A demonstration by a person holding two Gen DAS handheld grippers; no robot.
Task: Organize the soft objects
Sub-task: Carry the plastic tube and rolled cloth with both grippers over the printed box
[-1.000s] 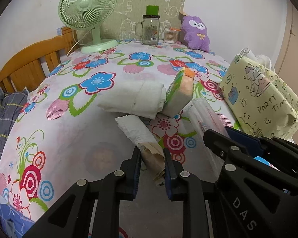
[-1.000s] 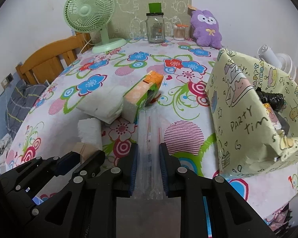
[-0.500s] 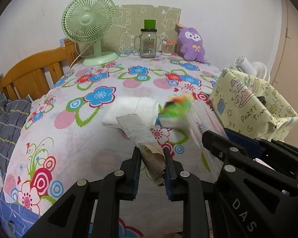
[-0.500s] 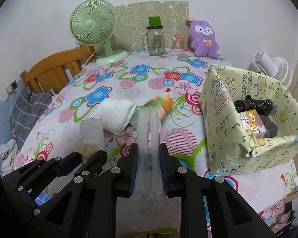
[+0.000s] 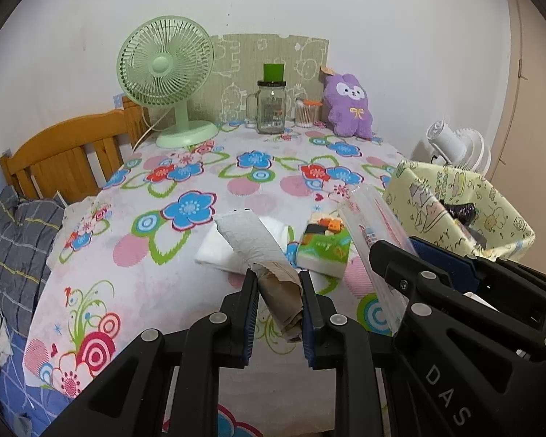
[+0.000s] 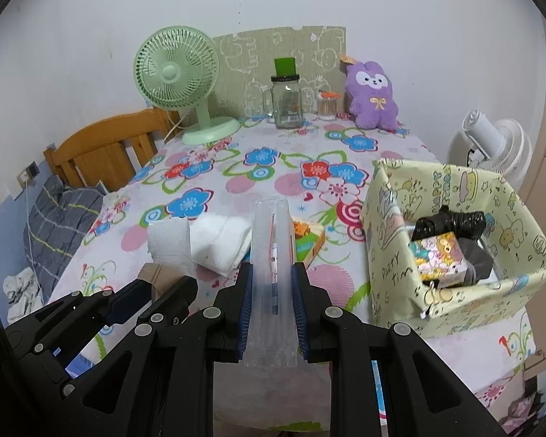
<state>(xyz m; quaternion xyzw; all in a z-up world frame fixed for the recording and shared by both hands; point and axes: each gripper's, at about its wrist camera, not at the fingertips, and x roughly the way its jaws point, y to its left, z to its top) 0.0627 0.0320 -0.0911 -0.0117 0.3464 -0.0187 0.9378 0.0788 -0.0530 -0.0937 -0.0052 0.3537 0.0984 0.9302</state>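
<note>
Soft paper roll [image 5: 249,235], white sheet loose at the far end and brown core at the near end, clenched at the core by the left tongs [image 5: 276,286] and held above the surface [image 5: 156,291]. Under it on the flowered cloth, a folded white towel [image 5: 214,251], and just beside that a green tissue pack [image 5: 324,249]. At the right, a clear plastic pack [image 5: 367,218] crossing the view, and behind it the yellow paper box [image 5: 415,196], open at the top. Most likely a carry toward this box. Better to keep a firm squeeze on the core, since the hanging sheet may unroll or catch on the wall.

From the right wrist: right tongs [image 6: 272,280] closed on the clear plastic pack, pointing forward over the near edge of the surface. Box at the right, close to the near and right edges, already containing a black bag [image 6: 451,224] and a colourful packet [image 6: 440,260]; free space seemingly at its near left corner. Left tongs very near on the left side, so safer to move one pair at a time. Best to pass over the wall, lower inside, only then release. Thin paper wall, easy to bend or push toward the edge. Plenty of open room over the middle; green fan [image 6: 178,73], glass jar [image 6: 287,103] and purple plush [image 6: 373,94] well apart at the far end.
</note>
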